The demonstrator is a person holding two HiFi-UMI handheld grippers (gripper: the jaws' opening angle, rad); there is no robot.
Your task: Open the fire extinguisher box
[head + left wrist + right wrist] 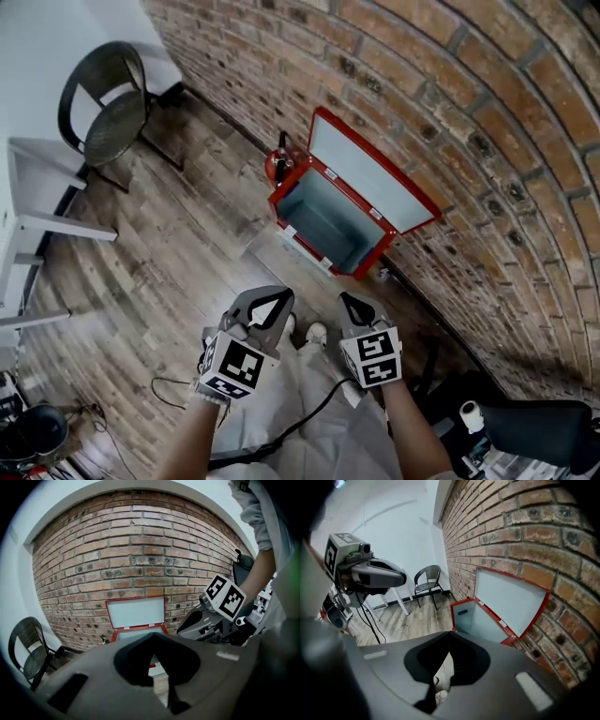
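- Brick wall [450,112] above plank floor [187,244].
- Red fire extinguisher box [323,220] on the floor against that wall, lid [370,173] raised, leaning on the bricks.
- Black chair [103,108] well apart.
- Left tool [275,302] and right tool [354,306] short of the box, each pressed together, pinching nothing.
- Small red item [277,164] beside the box, possibly an extinguisher.

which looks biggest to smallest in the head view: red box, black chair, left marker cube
1. red box
2. black chair
3. left marker cube, though nearness to the camera inflates it
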